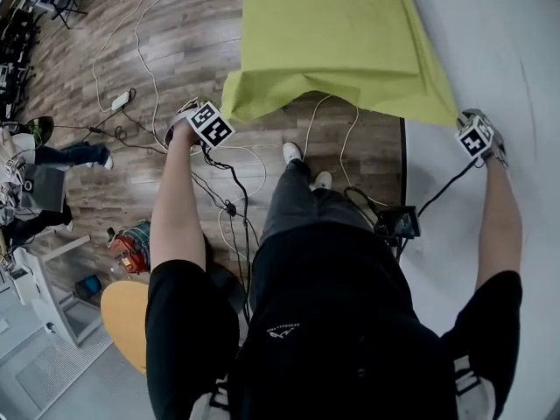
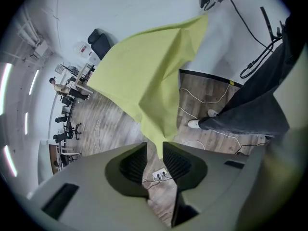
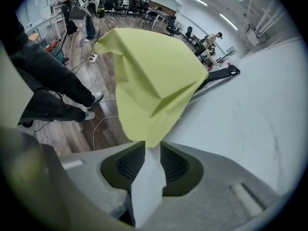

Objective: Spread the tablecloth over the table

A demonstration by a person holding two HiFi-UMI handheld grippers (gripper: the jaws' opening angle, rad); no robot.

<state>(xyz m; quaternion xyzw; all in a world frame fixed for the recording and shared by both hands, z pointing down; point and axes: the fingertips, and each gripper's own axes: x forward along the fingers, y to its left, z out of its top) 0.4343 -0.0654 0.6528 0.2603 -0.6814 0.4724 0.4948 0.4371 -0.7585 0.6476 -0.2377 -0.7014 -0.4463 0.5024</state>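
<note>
Two near corners of the yellow-green tablecloth [image 1: 332, 42] are held up in the air, one in each gripper, and the cloth sags between them. It hangs over the wood floor [image 1: 175, 51] and reaches forward across the black-trimmed edge of the white surface [image 1: 507, 59] on the person's right. I cannot tell whether any part of it rests there.

The left gripper [image 2: 155, 158] has its ribbed jaws drawn close together, with a pointed corner of the cloth caught in the narrow gap at their tips. The right gripper [image 3: 153, 150] stands the same way, nearly closed, pinching the other corner right at the jaw tips. From there the cloth billows up and away in soft folds.

Each gripper carries a cube of black-and-white square markers, patterns only. A small white emblem [image 1: 282, 329] on the person's black shirt is too small to read.

Below the cloth, white cables [image 1: 337, 138] loop over the floor near the person's white shoes [image 1: 292, 152]. A power strip [image 2: 161, 174] lies under the left jaws. Office chairs [image 2: 65, 129] stand far off.
</note>
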